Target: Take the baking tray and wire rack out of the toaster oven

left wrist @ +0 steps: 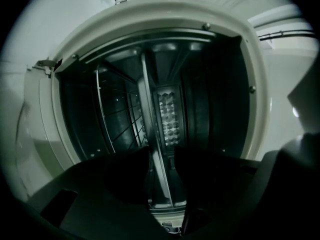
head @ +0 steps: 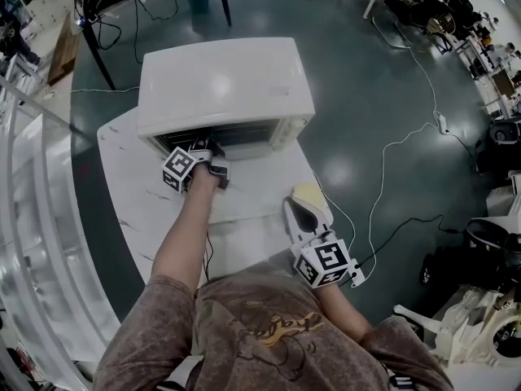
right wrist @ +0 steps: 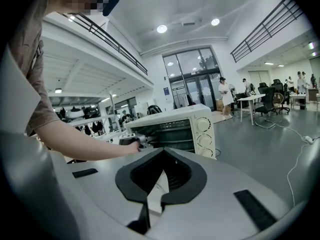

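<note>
While the toaster oven [head: 224, 84] stood open on the pale table [head: 134, 194], the following were recorded against it.

Item: baking tray [left wrist: 169, 114], embossed metal, inside the oven's cavity, its front rim reaching to the mouth.

Item: wire rack [left wrist: 120, 119], also inside the oven, in a slot beside the tray and apart from it. The left gripper view was rolled, so which of the two lay above could not be told.

Item: left gripper [left wrist: 161, 156], at the oven's mouth, pointed level into the cavity. Its jaws were parted with the tray's rim between them, and narrow gaps showed on either side of the rim, so no grip yet.

Item: right gripper [right wrist: 152, 196], held back in front of the oven toward its knob side, well apart from it. Its jaws were drawn together with nothing between them.

Item: three knobs [right wrist: 205, 140], in a column on the oven's front, right of the cavity.

Item: white cable [head: 383, 186], on the grey floor [head: 366, 80] right of the oven.
</note>
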A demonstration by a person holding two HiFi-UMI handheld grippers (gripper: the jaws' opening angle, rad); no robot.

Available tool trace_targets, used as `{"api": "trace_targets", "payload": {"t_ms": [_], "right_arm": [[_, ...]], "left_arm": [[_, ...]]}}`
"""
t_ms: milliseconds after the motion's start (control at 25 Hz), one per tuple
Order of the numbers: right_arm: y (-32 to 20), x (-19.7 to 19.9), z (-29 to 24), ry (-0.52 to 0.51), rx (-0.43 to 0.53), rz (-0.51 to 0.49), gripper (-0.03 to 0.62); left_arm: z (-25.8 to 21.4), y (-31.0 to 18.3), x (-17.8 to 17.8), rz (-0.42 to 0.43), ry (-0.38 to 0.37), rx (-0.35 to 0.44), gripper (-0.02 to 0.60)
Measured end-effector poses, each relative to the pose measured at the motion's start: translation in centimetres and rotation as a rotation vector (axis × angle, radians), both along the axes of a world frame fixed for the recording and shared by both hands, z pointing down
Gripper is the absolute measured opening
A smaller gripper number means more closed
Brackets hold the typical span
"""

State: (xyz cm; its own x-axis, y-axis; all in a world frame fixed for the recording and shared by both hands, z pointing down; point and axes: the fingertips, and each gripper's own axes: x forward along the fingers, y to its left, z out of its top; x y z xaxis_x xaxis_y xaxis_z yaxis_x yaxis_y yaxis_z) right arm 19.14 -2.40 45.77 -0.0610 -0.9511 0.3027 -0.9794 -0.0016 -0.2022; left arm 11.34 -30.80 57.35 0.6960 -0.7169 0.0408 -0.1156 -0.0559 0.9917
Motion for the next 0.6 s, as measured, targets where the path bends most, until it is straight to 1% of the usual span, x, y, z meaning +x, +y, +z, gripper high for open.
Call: {"api": "trace_targets", "payload": {"t_ms": [120, 200, 280, 440, 600], "right_arm": [[0.3, 0.1, 0.5, -0.001, -0.013, 0.003, -0.005], [0.5, 0.1, 0.6, -0.003, -0.018, 0.008, -0.006], [0.6, 0.3, 0.7, -0.004, -0.020, 0.014, -0.006], [0.8, 0.7, 0.7, -0.004, -0.018, 0.026, -0.006], [1.1, 1.1, 0.6, -0.002, -0.020, 0.043, -0.006]], "left_arm": [[0.5, -0.6, 0.2, -0.017, 0.004, -0.026, 0.109], [0.8, -0.8, 0.4, -0.014, 0.001, -0.032, 0.102], [1.0, -0.8, 0.5, -0.009, 0.001, -0.042, 0.080], [1.3, -0.6, 0.4, -0.016, 0.042, -0.081, 0.079], [1.4, 0.0, 0.2, -0.014, 0.039, -0.098, 0.077]]}}
